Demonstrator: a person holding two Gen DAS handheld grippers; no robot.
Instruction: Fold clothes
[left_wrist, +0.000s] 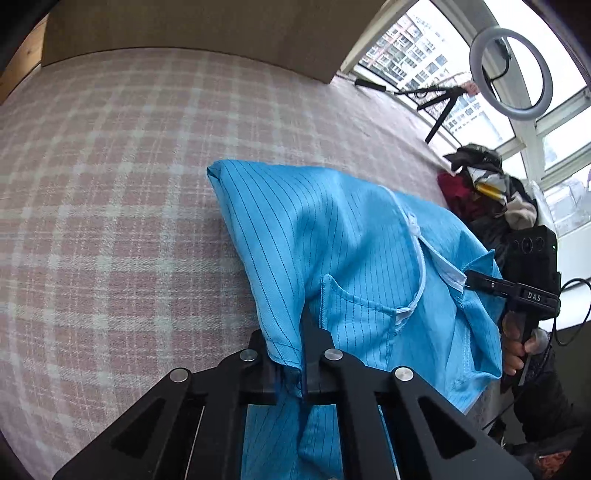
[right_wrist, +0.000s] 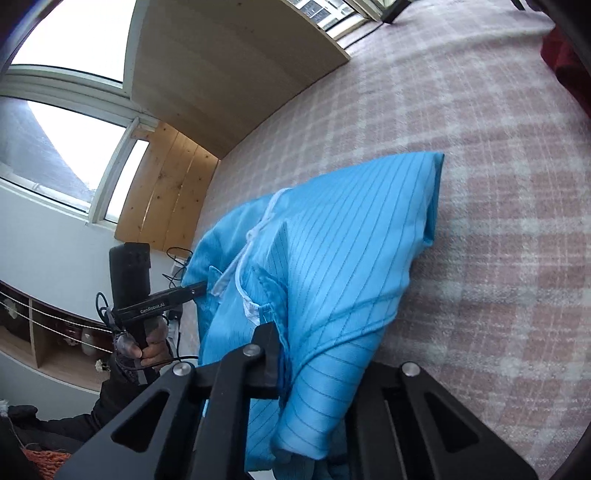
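Nearest in the left wrist view, the left gripper (left_wrist: 301, 373) has its two black fingers closed together on a fold of the blue garment (left_wrist: 354, 258); the hem is pinched between the pads, and cloth hangs down below the jaws as well as spreading ahead of them. In the right wrist view, the right gripper (right_wrist: 295, 369) is likewise clamped on the garment's edge: one finger (right_wrist: 267, 354) shows plainly against the cloth, while the other is buried behind the blue fabric that drapes over it.

Just ahead of both claws, the garment rises off the bed in a taut, tent-like shape, stretched between the two grips. Its white zipper (left_wrist: 417, 254) runs down the middle between the grippers, and a pocket edge lies just beside it. Each camera sees the other tool at the garment's opposite side, its fingertips on the cloth by the zipper's white end, with a hand (right_wrist: 153, 350) wrapped round the handle.

Further on, the garment's far end, a folded corner (left_wrist: 216, 173), rests on the pink checked bedcover (left_wrist: 110, 184). Beyond that, a pile of dark and red clothes (left_wrist: 476, 184) sits near the bed's edge. Farthest off stand a wooden headboard (left_wrist: 192, 29), a ring light (left_wrist: 511, 74) on a tripod, and the window (left_wrist: 413, 48).
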